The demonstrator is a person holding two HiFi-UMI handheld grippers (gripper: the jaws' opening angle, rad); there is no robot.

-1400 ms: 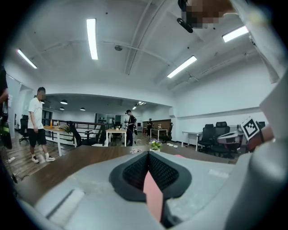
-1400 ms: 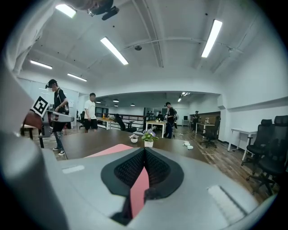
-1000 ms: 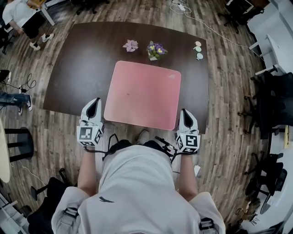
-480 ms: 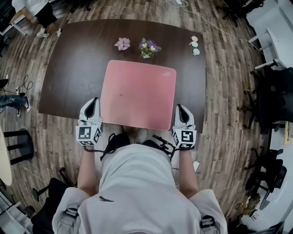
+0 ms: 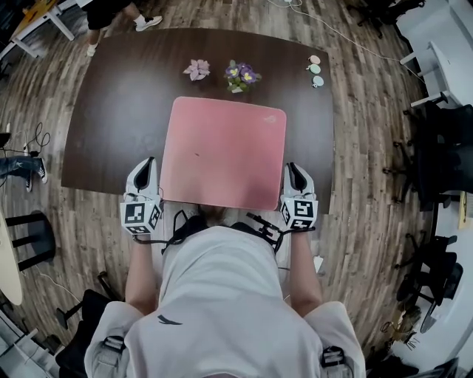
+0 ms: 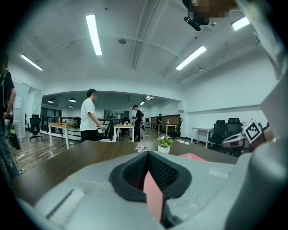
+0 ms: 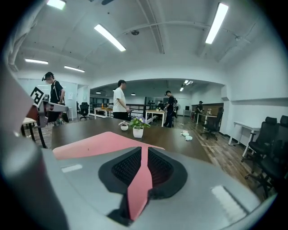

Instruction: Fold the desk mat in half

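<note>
A pink desk mat lies flat on the dark brown table, its near edge at the table's front. My left gripper is at the mat's near left corner. In the left gripper view the left gripper is shut on a strip of the mat. My right gripper is at the near right corner. Its jaws have just been opening. In the right gripper view the right gripper stands slightly apart with the mat's corner still between the pads.
At the table's far side stand a small pot of purple flowers, a pink flower and some small round items. A person walks beyond the far edge. Office chairs stand to the right.
Both grippers have sunk and drawn toward the table's near edge with the mat's corners. The person beyond the table has walked to the right.
</note>
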